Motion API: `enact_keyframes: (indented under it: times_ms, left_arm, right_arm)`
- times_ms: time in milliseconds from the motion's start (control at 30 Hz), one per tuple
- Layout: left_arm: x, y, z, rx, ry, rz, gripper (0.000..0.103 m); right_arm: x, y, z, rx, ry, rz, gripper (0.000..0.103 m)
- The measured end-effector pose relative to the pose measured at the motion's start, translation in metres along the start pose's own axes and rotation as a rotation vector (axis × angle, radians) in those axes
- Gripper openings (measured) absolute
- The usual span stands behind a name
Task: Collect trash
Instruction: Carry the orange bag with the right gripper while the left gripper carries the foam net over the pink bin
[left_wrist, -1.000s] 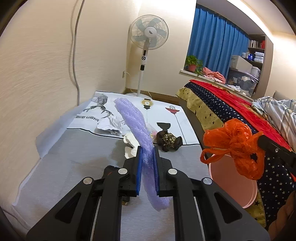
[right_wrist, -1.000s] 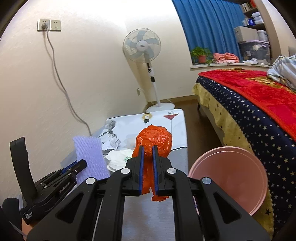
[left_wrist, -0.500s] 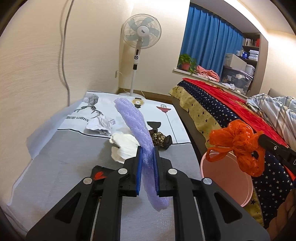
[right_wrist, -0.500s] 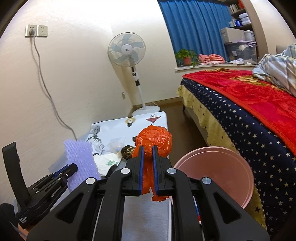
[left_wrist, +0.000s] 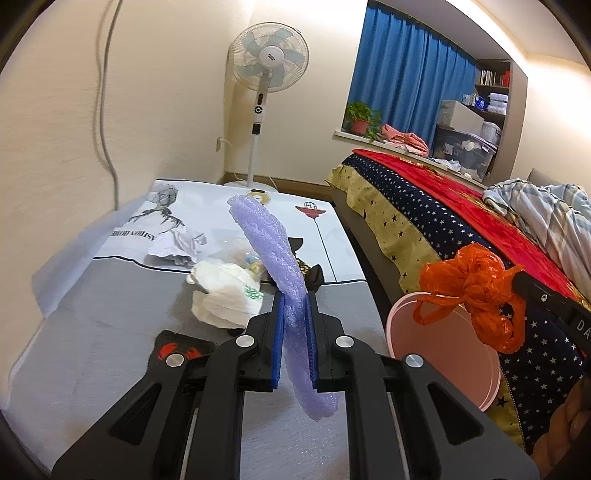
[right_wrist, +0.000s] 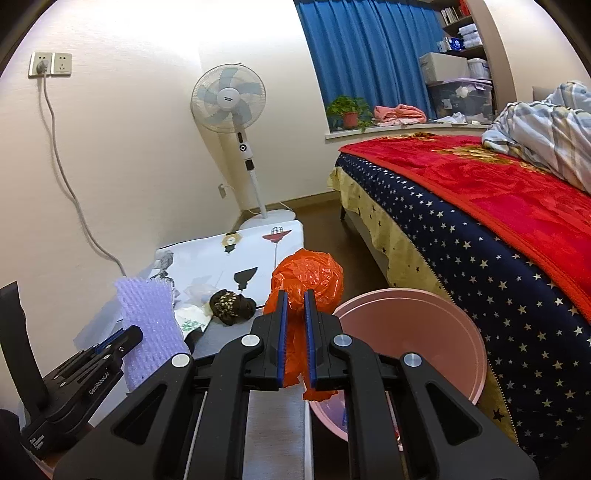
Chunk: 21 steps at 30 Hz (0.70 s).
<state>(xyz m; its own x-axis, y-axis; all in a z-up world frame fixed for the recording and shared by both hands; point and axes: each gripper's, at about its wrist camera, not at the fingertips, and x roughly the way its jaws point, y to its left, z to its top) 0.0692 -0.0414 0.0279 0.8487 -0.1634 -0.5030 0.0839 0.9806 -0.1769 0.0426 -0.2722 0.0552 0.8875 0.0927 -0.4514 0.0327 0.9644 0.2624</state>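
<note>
My left gripper (left_wrist: 295, 314) is shut on a purple foam sheet (left_wrist: 273, 258) and holds it upright above the grey table (left_wrist: 110, 332). The sheet also shows in the right wrist view (right_wrist: 151, 325). My right gripper (right_wrist: 295, 317) is shut on a crumpled orange plastic bag (right_wrist: 310, 277), held by the rim of a pink bin (right_wrist: 413, 332). In the left wrist view the bag (left_wrist: 476, 291) hangs over the bin (left_wrist: 443, 354). On the table lie a white crumpled bag (left_wrist: 225, 291), crumpled paper (left_wrist: 177, 247) and a dark brown wrapper (right_wrist: 231, 308).
A bed (right_wrist: 498, 229) with a red and starry cover stands to the right of the bin. A standing fan (right_wrist: 232, 103) is at the far wall. A black and red packet (left_wrist: 177, 347) lies on the table near my left gripper. A cable hangs down the left wall.
Both grippers have drawn back and to the right with their loads. The orange bag now hangs nearer the pink bin, and the table trash looks farther off.
</note>
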Motion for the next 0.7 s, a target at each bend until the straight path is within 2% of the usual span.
enact_keyframes:
  times_ms: [700]
  left_arm:
    - [0.026, -0.031, 0.001, 0.052, 0.013, -0.054, 0.011]
  right_arm:
    - [0.011, -0.029, 0.006, 0.022, -0.013, -0.102, 0.009]
